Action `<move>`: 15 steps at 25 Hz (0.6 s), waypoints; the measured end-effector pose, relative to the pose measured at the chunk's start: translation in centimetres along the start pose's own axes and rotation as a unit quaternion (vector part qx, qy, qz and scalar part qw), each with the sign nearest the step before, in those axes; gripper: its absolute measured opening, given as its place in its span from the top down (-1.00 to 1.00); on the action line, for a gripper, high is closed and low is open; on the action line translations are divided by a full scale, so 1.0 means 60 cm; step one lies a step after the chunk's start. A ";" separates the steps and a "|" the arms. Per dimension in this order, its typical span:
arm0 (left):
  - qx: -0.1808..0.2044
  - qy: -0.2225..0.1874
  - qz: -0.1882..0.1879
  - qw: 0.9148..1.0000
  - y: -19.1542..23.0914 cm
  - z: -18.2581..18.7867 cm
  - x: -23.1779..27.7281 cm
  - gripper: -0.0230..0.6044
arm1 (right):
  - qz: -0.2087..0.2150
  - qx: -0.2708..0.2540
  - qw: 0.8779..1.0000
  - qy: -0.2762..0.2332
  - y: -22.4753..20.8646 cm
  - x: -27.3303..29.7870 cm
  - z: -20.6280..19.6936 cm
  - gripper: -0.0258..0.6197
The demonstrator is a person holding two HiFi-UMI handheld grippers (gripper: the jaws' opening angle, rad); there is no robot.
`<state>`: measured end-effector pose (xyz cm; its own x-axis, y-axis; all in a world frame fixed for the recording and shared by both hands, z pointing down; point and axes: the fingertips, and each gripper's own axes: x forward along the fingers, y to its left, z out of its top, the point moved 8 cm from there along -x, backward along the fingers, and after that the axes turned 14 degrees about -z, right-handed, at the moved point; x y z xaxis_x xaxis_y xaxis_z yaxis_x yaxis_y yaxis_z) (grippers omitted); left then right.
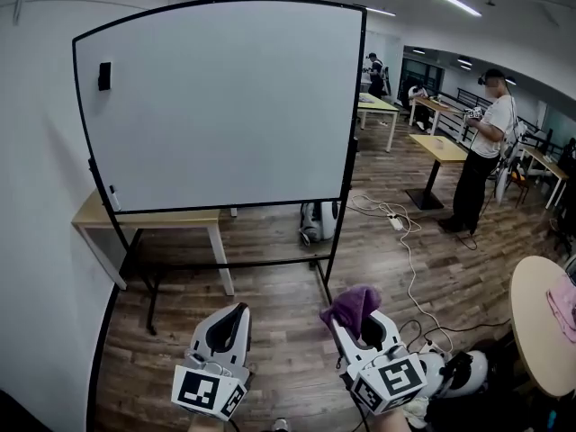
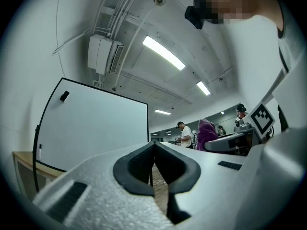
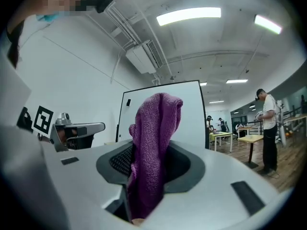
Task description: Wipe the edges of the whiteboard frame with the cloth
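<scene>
A white whiteboard with a thin black frame (image 1: 355,97) stands on a black wheeled stand ahead of me; it also fills the background behind the cloth, its frame (image 3: 120,114) showing in the right gripper view, and sits at the left as the whiteboard (image 2: 96,128) in the left gripper view. My right gripper (image 1: 357,318) is shut on a purple cloth (image 1: 353,305), which sticks up between the jaws as a folded purple cloth (image 3: 153,147). My left gripper (image 1: 227,324) is shut with nothing in it, its jaws (image 2: 153,169) together. Both grippers hang low, well short of the board.
A wooden table (image 1: 153,216) stands behind the board's lower left. A small black eraser (image 1: 104,76) sticks to the board's upper left. Cables (image 1: 409,241) run across the wood floor. A person (image 1: 481,151) stands at the right among desks. A round table (image 1: 544,322) is at the far right.
</scene>
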<state>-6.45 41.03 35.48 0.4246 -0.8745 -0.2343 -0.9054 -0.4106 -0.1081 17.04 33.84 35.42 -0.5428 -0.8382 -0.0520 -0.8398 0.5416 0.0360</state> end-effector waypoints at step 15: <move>-0.003 -0.009 -0.063 0.998 0.089 -0.023 0.081 0.87 | -0.073 0.019 0.997 0.006 -0.014 0.069 0.008 0.45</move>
<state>-9.23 34.20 35.11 0.5357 -0.8106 -0.2366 -0.8443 -0.5194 -0.1318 15.49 29.97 34.69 -0.4146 -0.9090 -0.0420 -0.9096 0.4153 -0.0097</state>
